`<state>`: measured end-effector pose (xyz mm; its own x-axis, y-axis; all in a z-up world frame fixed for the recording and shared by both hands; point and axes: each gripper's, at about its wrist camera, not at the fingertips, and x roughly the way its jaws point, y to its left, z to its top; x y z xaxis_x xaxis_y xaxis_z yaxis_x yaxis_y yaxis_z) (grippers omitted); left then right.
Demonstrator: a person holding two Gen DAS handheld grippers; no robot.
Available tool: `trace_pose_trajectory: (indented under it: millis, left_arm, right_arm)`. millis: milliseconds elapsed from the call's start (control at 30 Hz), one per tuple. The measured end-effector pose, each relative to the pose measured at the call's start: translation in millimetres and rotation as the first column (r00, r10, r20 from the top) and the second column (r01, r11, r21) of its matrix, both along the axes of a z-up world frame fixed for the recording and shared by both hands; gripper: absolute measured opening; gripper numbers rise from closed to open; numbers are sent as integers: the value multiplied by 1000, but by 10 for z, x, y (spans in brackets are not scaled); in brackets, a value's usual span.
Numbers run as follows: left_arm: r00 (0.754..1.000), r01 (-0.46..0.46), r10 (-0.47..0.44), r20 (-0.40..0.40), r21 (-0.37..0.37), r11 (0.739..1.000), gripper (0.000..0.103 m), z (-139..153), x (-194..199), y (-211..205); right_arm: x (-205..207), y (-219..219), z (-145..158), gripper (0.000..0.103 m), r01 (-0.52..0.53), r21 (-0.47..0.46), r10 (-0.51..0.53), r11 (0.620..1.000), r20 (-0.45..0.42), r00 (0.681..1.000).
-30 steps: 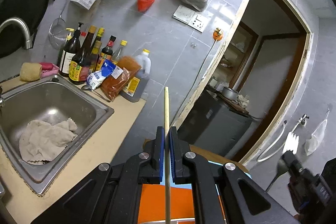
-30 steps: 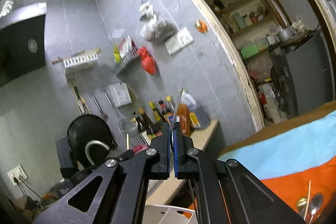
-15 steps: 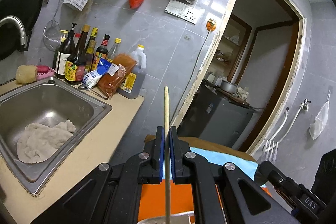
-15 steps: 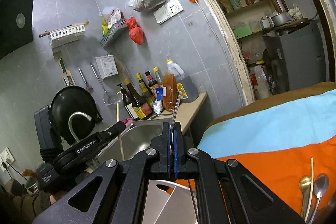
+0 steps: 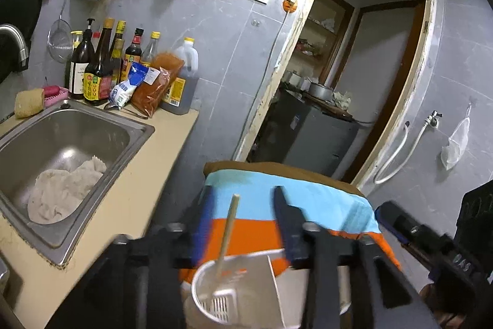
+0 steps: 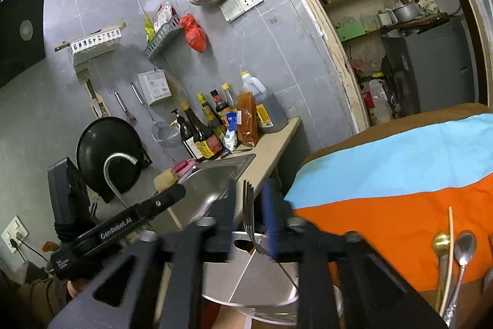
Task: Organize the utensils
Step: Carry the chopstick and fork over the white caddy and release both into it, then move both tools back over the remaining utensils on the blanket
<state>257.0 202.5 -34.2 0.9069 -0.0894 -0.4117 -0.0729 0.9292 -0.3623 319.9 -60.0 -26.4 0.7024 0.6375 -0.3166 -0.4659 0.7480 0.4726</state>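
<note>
My left gripper (image 5: 238, 205) is open. A wooden chopstick (image 5: 228, 232) stands loose between its jaws, its lower end inside the white divided utensil holder (image 5: 234, 292). My right gripper (image 6: 249, 199) is open. A steel fork (image 6: 250, 218) stands tines up between its jaws, its handle down in the same holder (image 6: 262, 273). The left gripper (image 6: 123, 227) also shows in the right wrist view, beside the holder. On the orange cloth at right lie a gold spoon (image 6: 441, 241), a steel spoon (image 6: 464, 245) and another chopstick (image 6: 448, 255).
A table with an orange, blue and brown cloth (image 5: 289, 199) carries the holder. To the left is a counter with a steel sink (image 5: 61, 144) holding a rag, and several sauce bottles (image 5: 101, 73) at the wall. A doorway (image 5: 354, 82) opens behind.
Both grippers came down over the holder and opened. The chopstick and the fork, held shut in the jaws before, now stand free in the holder.
</note>
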Motion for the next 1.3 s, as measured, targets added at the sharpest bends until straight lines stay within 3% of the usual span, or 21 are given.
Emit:
trace_pose_trajectory:
  millis: [67,133,233,300,400,467,667,933,1300]
  left_arm:
    - [1000,-8,8,12,-13,1000,62,43,-71,-17]
    - [1000,-9,9,11,-4,1000,65,104,-111,-68]
    - [1000,-11,10,21,41,999,78,225,-170,-197]
    - [999,-23,21,42,59,998,90,306,-220,-279]
    - [998,-30,24,64,100,995,99,435,-267,-468]
    - [997,-28,19,77,126,992,101,503,-286,-600]
    - [993,-38,12,118,216,976,102,634,-334,-1093]
    - [992,6,-40,119,279,960,102,593,-340,-1828]
    - [994,103,-107,0,277,955,103,202,-120,-2619]
  right_arm:
    - [-81,-84,97,32,19,1,-19,1000,23,1000]
    - [-144,-147,184,34,38,-10,-37,999,46,998]
    - [-282,-305,348,51,82,-30,-79,996,99,992]
    - [-354,-401,456,56,110,-58,-102,992,132,986]
    - [-462,-568,605,69,167,-102,-147,981,181,973]
    - [-528,-689,692,79,216,-130,-186,968,208,960]
    - [-684,-1079,870,93,348,-199,-294,916,257,921]
    - [-804,-1680,939,95,407,-252,-338,878,276,900]
    - [-664,-2520,520,97,393,-299,-363,870,151,919]
